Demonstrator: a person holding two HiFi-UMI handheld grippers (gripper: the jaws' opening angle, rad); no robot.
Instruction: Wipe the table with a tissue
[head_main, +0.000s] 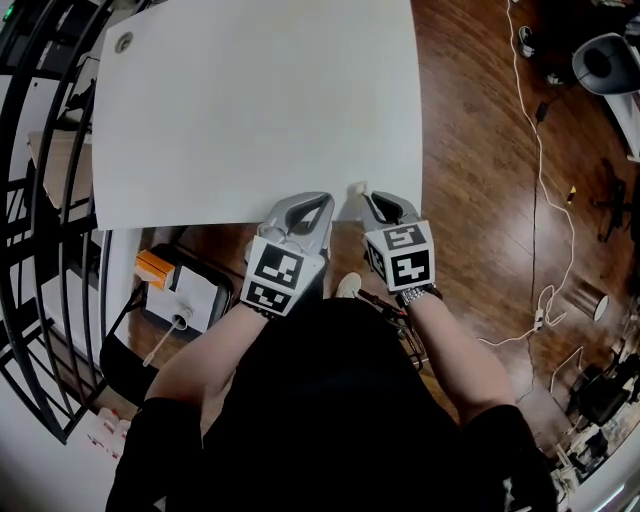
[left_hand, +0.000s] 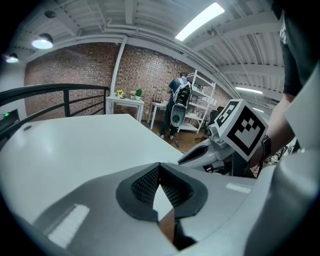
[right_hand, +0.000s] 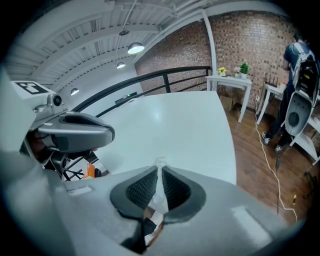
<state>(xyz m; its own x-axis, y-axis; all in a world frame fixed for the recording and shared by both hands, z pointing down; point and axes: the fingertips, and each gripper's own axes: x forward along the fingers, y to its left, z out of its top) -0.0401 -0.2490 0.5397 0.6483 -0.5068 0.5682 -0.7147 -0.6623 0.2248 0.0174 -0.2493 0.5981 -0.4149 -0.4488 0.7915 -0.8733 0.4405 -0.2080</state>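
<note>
Right gripper (right_hand: 160, 172) is pressed together on the tissue (right_hand: 160, 164), a thin crumpled strip caught between the pads with a small tuft poking out past the tips. From the head view that tuft (head_main: 356, 187) sits right at the near edge of the worktop (head_main: 260, 110), with the right gripper (head_main: 368, 195) just short of the edge. Whether the tissue touches the surface cannot be told.

Left gripper (left_hand: 160, 166) has its tips closed against each other with nothing between them; only a sliver of white worktop shows through the gap behind the tips. In the head view the left gripper (head_main: 318, 200) sits just beside the right one, at the same near edge.

By my reading, the tissue is in hand and the wiping is at its start. The next move calls for lowering the right gripper until the tuft presses flat on the worktop, then sweeping it across in overlapping passes. So little tissue sticks out that the hard tips may scrape the surface unless the gripper is tilted well down.

Counted: one tissue, one worktop, two grippers. The worktop looks bare, with no spill or mark visible.
</note>
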